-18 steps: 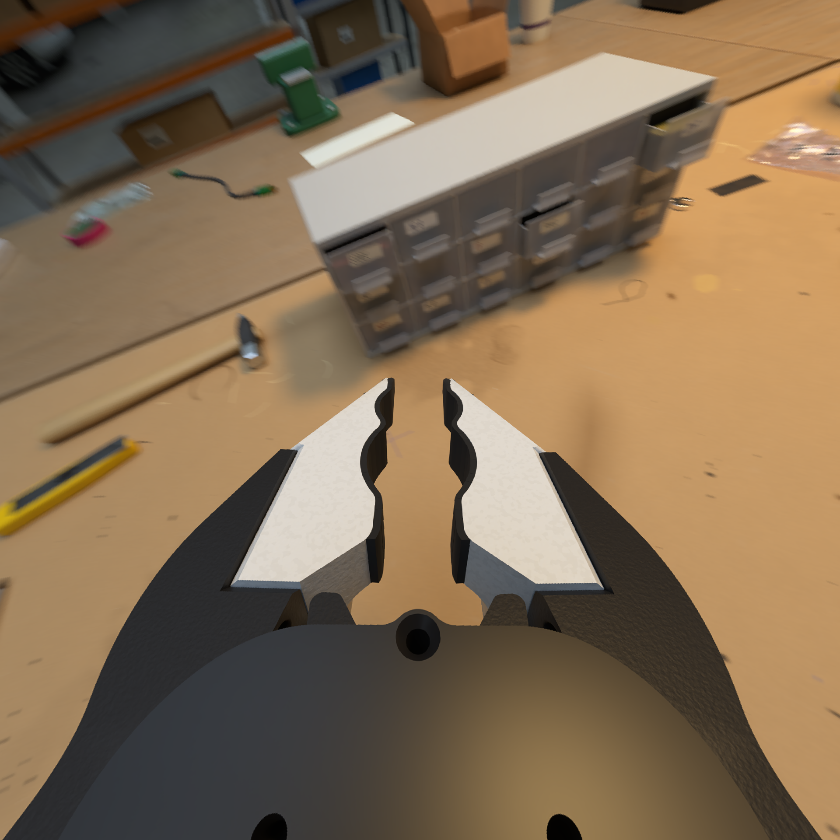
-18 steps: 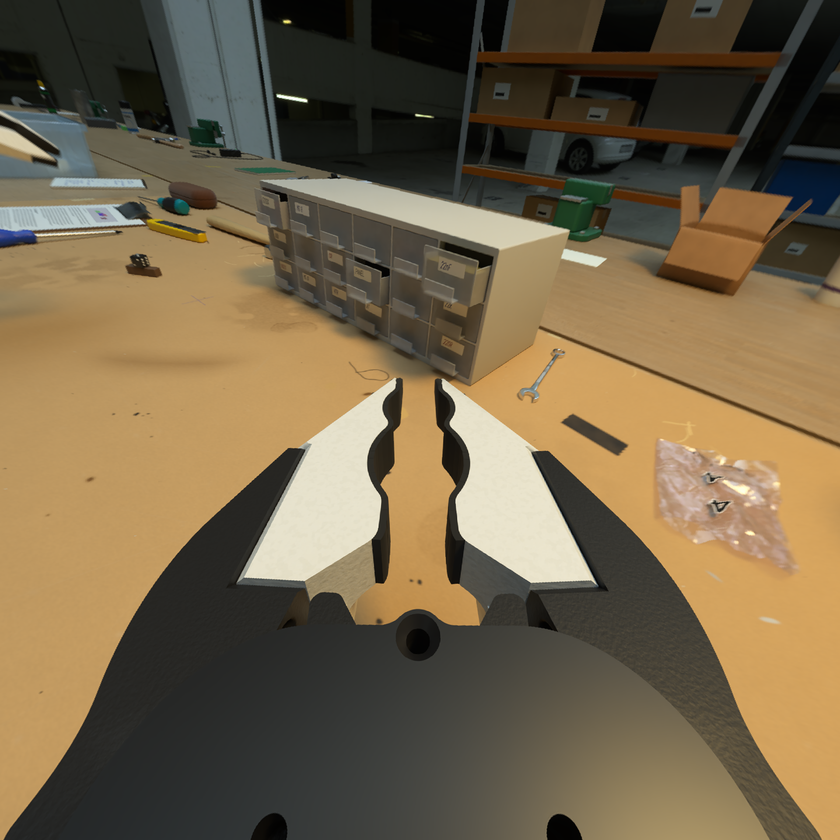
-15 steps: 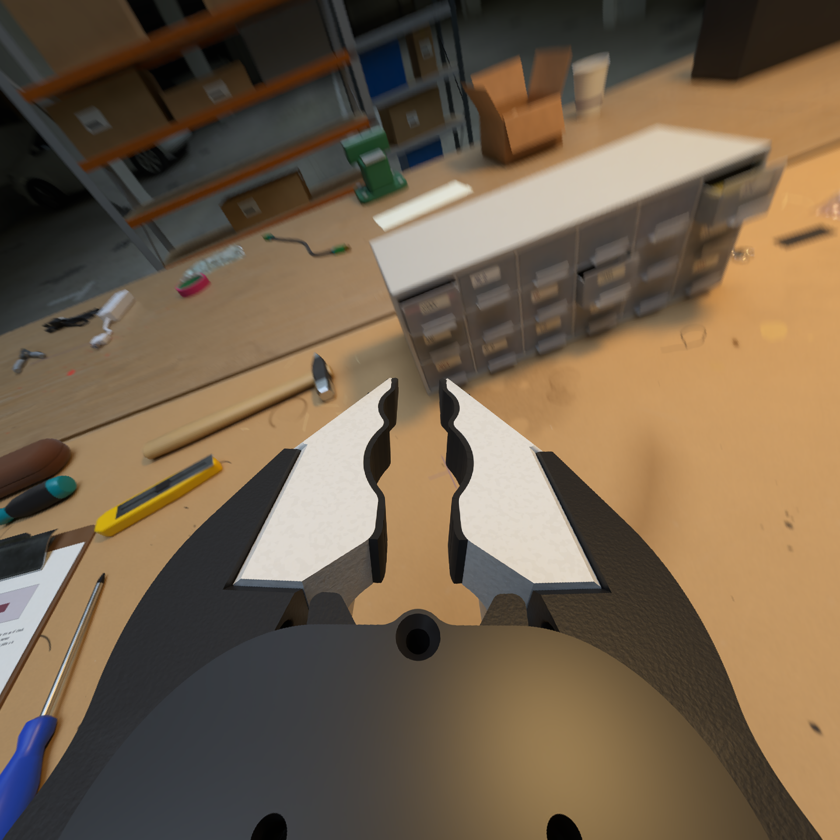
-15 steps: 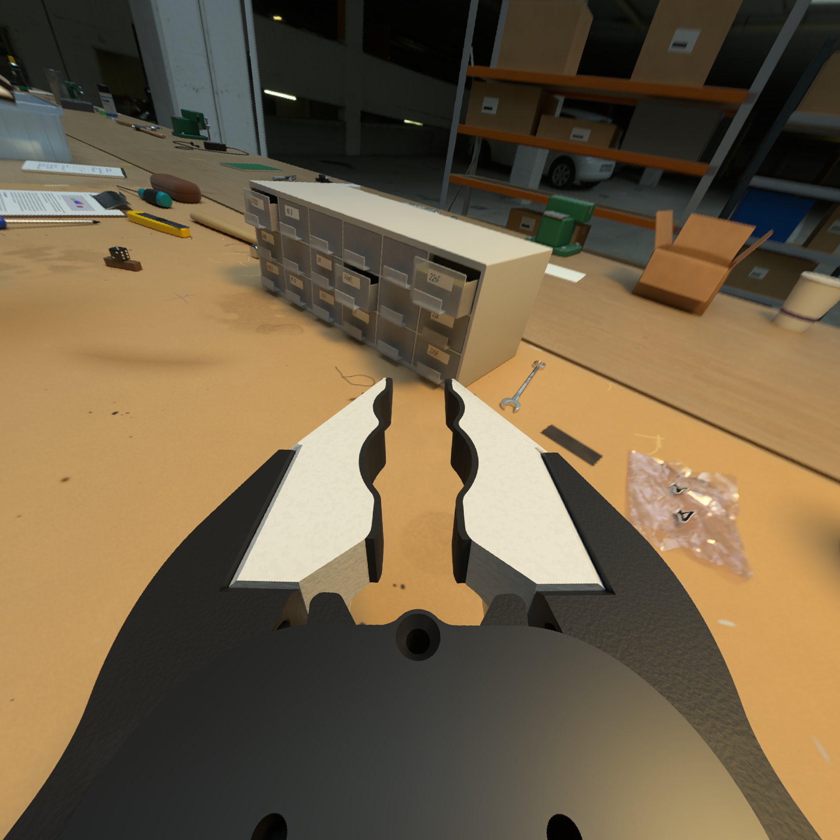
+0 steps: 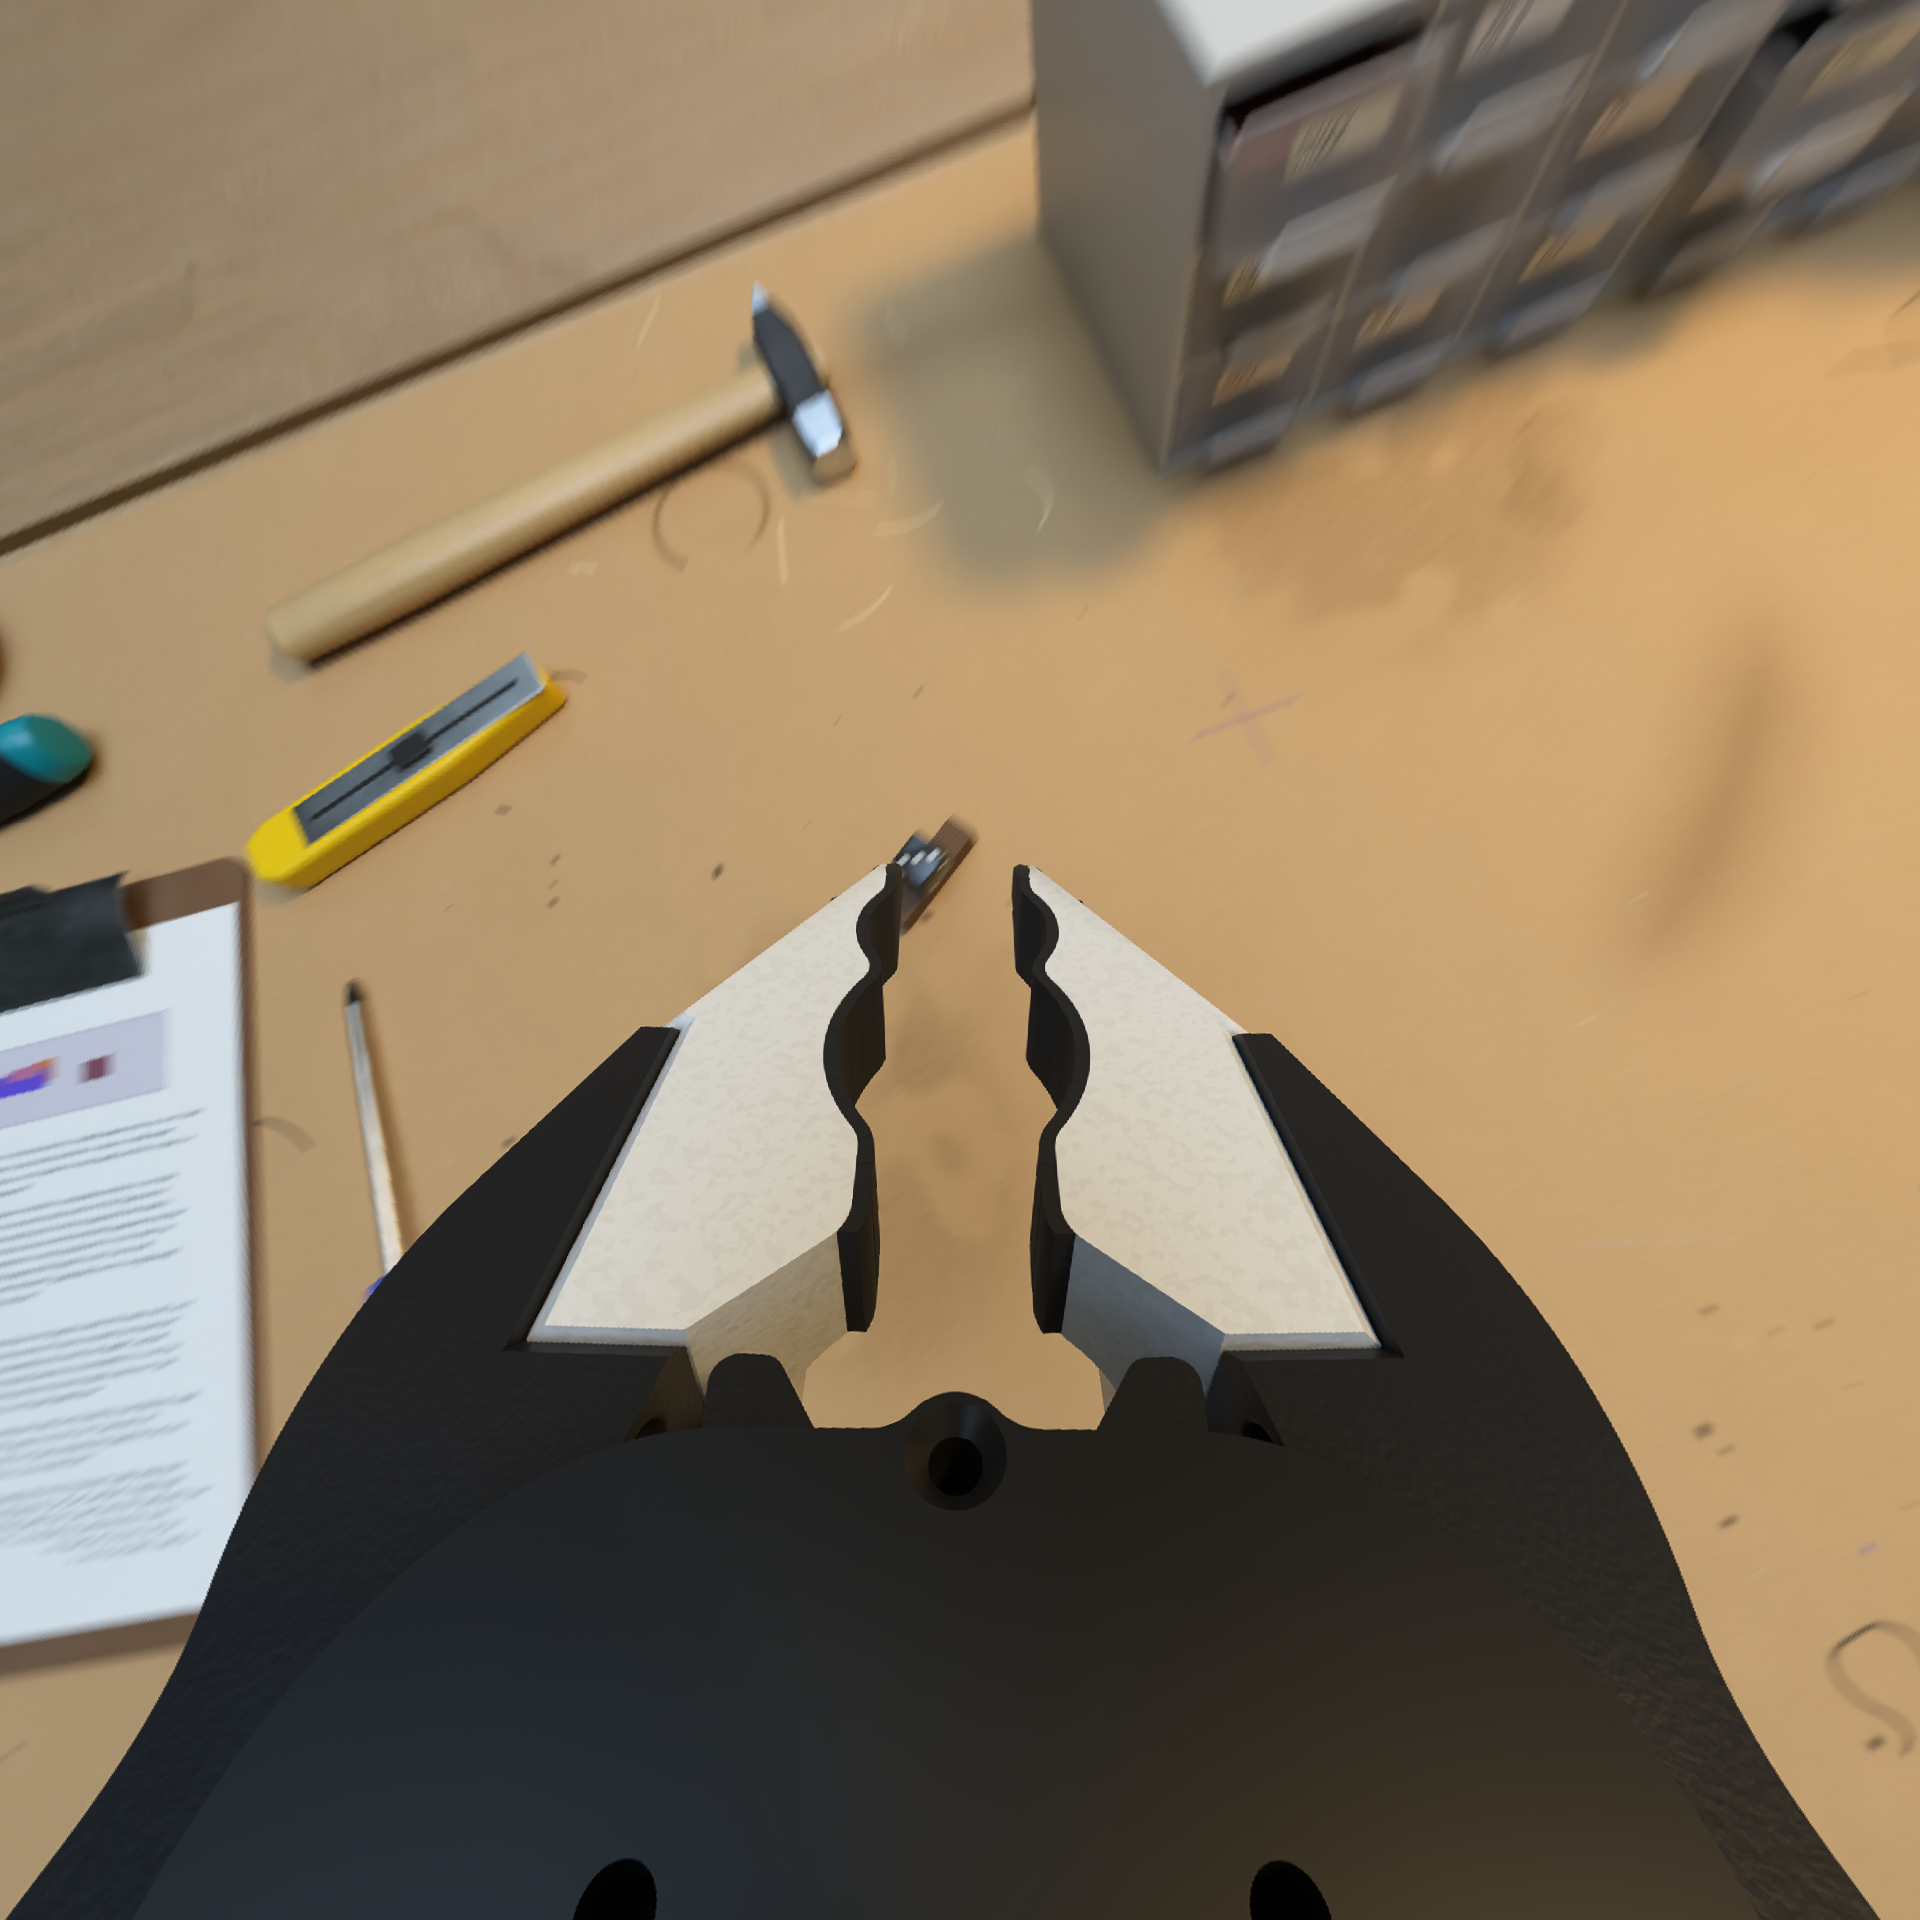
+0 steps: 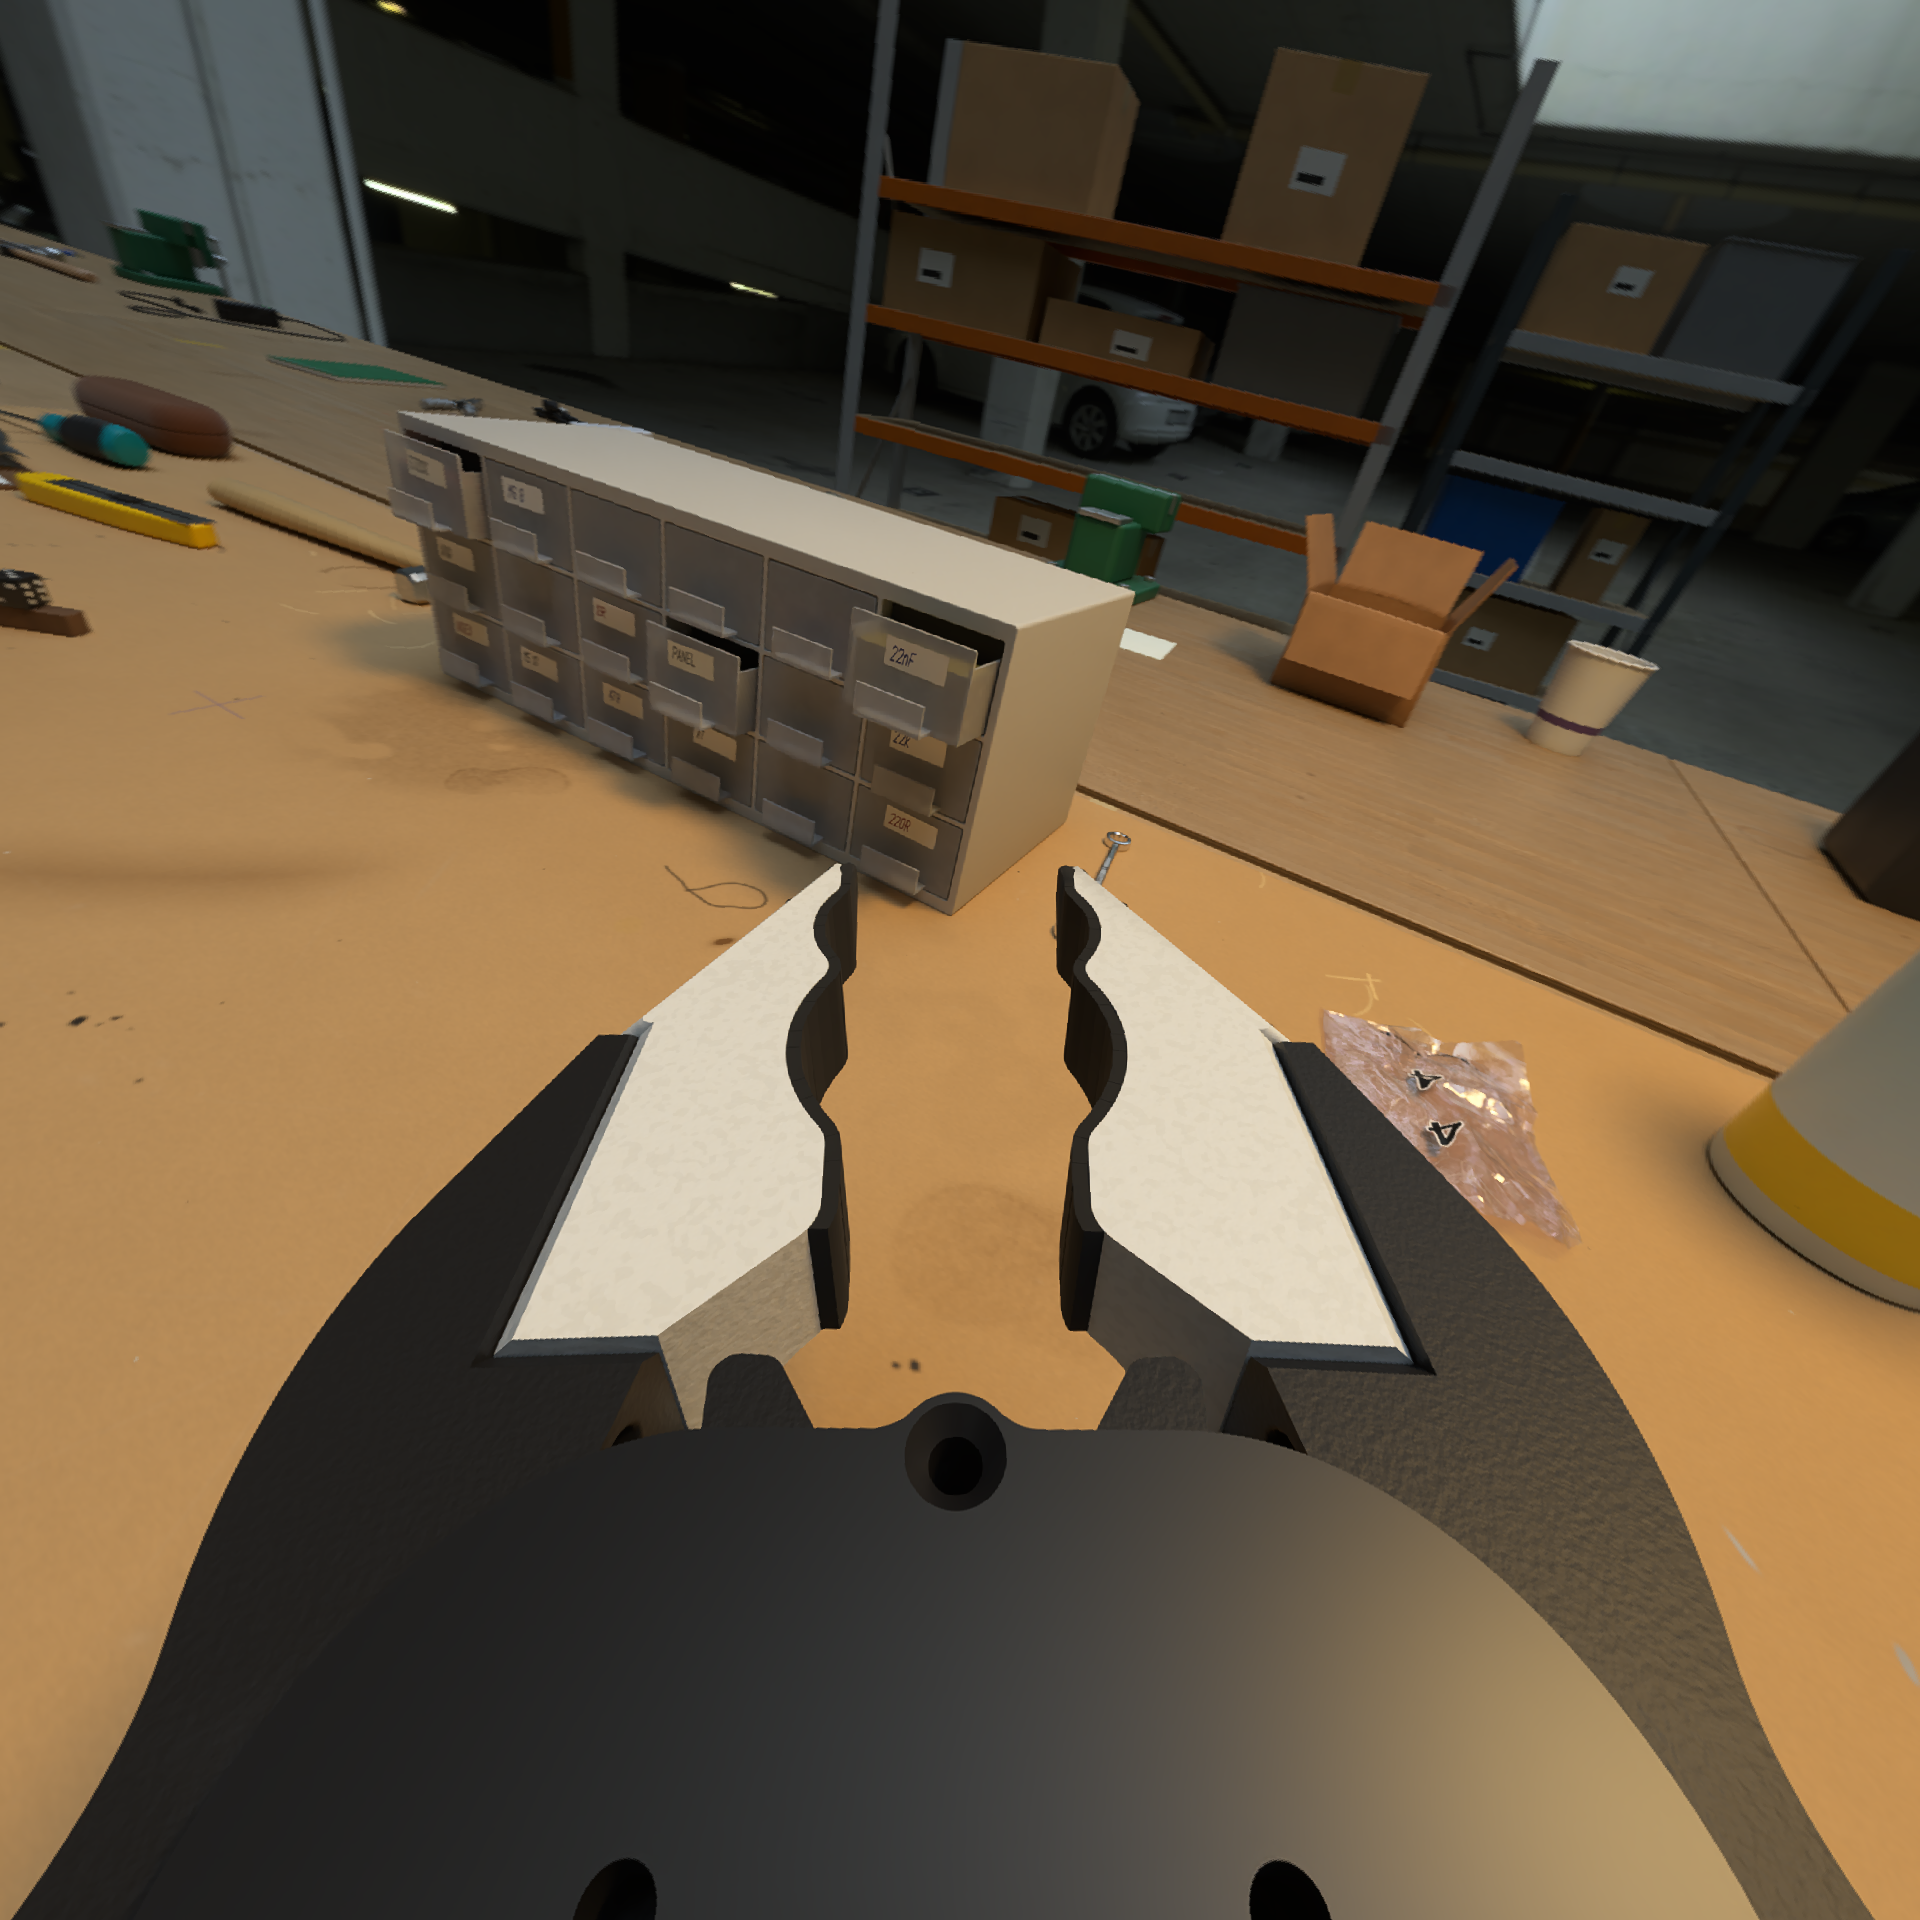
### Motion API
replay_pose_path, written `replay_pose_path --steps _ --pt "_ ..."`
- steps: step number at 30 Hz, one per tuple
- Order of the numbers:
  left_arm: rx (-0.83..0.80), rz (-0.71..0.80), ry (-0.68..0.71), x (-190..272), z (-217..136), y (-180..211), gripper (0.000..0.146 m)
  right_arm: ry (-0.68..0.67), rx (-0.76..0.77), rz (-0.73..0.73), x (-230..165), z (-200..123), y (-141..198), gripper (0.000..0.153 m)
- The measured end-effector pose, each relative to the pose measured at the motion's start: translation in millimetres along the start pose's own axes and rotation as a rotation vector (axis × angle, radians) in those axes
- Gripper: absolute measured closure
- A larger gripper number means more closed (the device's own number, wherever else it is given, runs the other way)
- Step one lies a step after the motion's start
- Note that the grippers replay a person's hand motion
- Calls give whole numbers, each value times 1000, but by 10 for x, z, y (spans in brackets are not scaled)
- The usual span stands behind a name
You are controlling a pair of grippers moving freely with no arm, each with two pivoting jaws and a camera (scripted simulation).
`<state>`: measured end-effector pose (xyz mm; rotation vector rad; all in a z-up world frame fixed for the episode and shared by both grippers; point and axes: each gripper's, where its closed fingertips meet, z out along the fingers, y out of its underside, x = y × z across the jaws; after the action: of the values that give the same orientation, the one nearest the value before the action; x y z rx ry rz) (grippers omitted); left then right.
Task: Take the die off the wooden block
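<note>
A small dark die (image 5: 918, 858) sits on a thin brown wooden block (image 5: 943, 871) on the orange tabletop, just beyond my left fingertip and partly hidden by it. My left gripper (image 5: 954, 881) is open and empty, above the table and apart from the die. In the right wrist view the die (image 6: 19, 589) and block (image 6: 47, 620) show small at the far left edge. My right gripper (image 6: 954, 883) is open and empty, far from them, pointing at the drawer cabinet's right end.
A grey drawer cabinet (image 5: 1455, 208) (image 6: 727, 634) stands behind. A hammer (image 5: 582, 488), yellow utility knife (image 5: 405, 769), clipboard (image 5: 94, 1247) and pen (image 5: 369, 1122) lie left of the die. A foil bag (image 6: 1455, 1112), a spanner (image 6: 1110, 857) and a white-and-yellow cone (image 6: 1839, 1153) lie right.
My left gripper has swung down and to the left, bringing the die and block into view at its fingertips. My right gripper has turned right and opened wider.
</note>
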<state>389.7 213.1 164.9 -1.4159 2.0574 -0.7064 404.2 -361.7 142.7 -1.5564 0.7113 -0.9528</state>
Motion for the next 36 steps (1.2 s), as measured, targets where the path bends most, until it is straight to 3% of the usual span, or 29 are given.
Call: replay_pose_path --steps 3,9,15,20,24,29,36 --pt "-137 99 -62 -217 144 113 124 35 -13 -7 -104 45 -6 114" --pt "-356 342 47 -299 374 258 125 -19 -19 -54 -437 360 -245 113" --pt "-385 426 150 -291 669 364 124 -147 144 -91 -813 771 -1081 112" --pt "-339 471 328 -132 951 437 121 -248 291 -145 -1099 1007 -1798 108" --pt "-344 526 318 -147 1132 502 121 -335 331 -148 -1269 1009 -2081 107" --pt "-378 571 302 -176 1273 618 121 -462 392 -87 -1403 778 -2229 106" --pt "-386 527 375 -148 1372 686 126 -432 384 -56 -1217 677 -2279 106"
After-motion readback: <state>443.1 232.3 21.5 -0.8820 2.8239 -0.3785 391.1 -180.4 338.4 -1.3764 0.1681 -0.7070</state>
